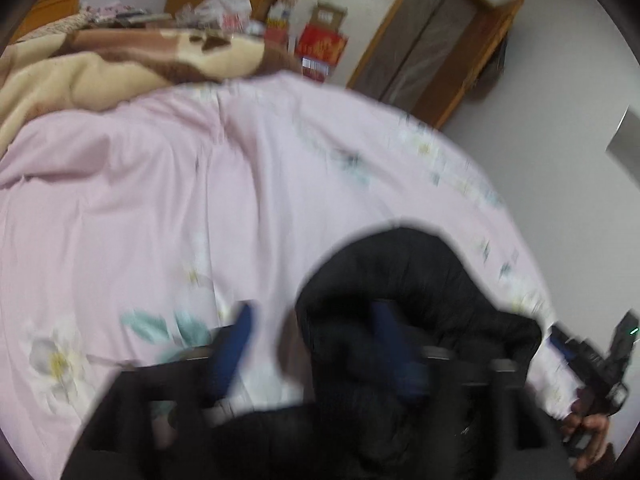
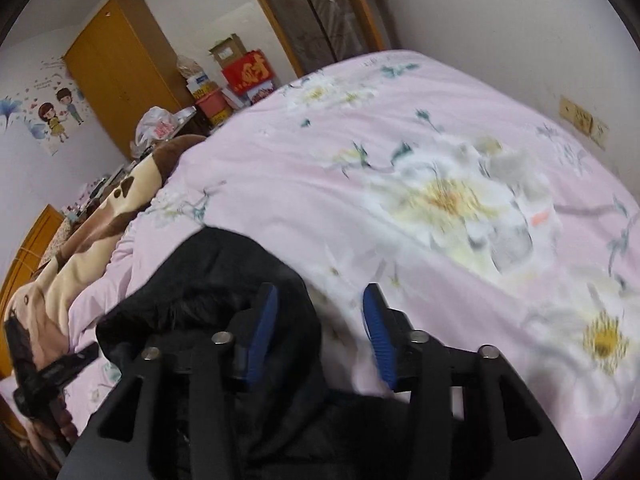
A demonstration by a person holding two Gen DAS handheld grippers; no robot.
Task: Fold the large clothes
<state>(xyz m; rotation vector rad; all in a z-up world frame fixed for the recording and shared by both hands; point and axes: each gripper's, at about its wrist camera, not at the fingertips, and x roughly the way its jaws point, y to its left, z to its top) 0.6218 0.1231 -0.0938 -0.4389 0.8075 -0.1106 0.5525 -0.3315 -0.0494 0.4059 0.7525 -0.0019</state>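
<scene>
Left gripper (image 1: 312, 344): jaws spread wide, nothing pinched. Blue pads; the left-side pad stands over bare sheet, the right-side pad sits against the dark fabric. View blurred, so whether that pad actually touches the cloth cannot be told for sure.

Right gripper (image 2: 318, 332): jaws spread, nothing pinched. Its left-side pad lies over the garment's edge, its right-side pad over the sheet; pink cloth shows in the gap between them.

Black garment (image 1: 404, 280): bulky, dark, with a rounded hood-like hump. In the left wrist view it lies just ahead of and under the right-side jaw, running back beneath the gripper body. In the right wrist view it (image 2: 208, 276) lies ahead-left of the jaws and passes under them.

Pink floral bedsheet (image 2: 304, 184): spread beneath both grippers and the garment, extending far ahead of the jaws; large white-and-yellow flower print ahead-right of the right jaws.

Beige-and-brown blanket (image 1: 100, 68): bunched, far ahead-left of the left jaws, at the sheet's edge.

Red boxes (image 2: 248, 70): stacked well beyond the bed, far ahead of the right jaws.

Orange-brown wardrobe (image 2: 120, 64): against the wall, far ahead-left.
</scene>
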